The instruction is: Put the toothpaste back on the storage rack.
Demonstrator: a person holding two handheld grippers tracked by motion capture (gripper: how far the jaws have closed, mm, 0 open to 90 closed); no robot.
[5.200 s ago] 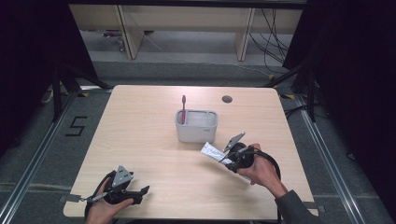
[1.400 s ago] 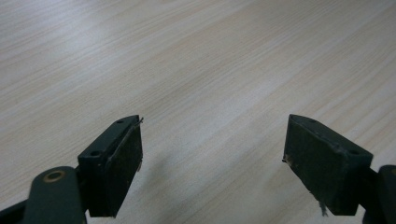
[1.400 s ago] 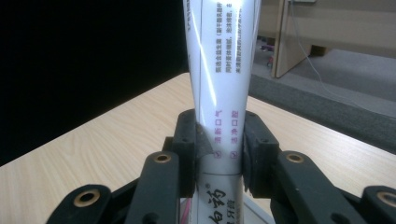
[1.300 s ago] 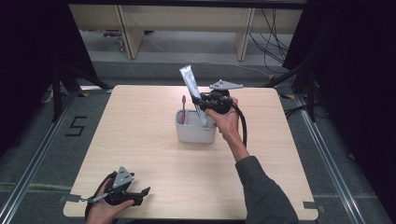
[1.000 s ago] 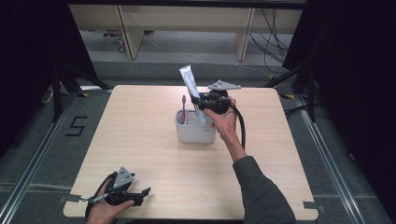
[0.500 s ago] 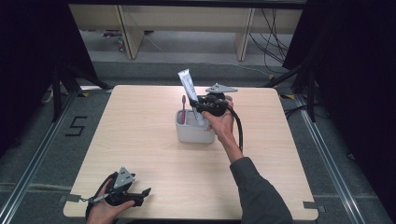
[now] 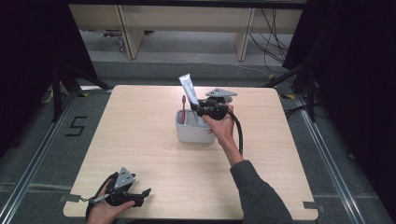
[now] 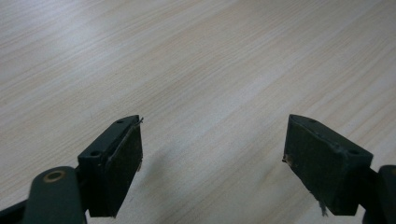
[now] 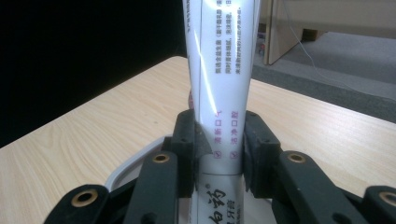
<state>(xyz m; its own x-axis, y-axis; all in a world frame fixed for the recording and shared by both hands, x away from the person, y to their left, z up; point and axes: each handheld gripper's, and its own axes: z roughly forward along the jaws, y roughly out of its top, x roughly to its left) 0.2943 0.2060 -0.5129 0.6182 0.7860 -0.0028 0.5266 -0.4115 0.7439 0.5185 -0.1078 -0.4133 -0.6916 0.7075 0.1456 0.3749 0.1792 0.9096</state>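
Two grippers noted | right gripper [image 7: 201,111]: fingers clamped on white toothpaste tube [image 9: 219,79], held upright over grey bin [image 7: 194,133] (pink toothbrush [image 7: 183,108] stands inside) | left gripper [image 8: 212,158]: fingers wide apart, nothing between, low over worktop [image 7: 140,135] near front-left corner

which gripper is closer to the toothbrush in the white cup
Right. The right gripper holds a toothpaste tube over the white cup, beside the toothbrush. The left gripper rests at the table's near edge, far off.

Even overhead light brightens the table [image 7: 140,140] against dark surroundings, though close-ups look perhaps slightly soft.
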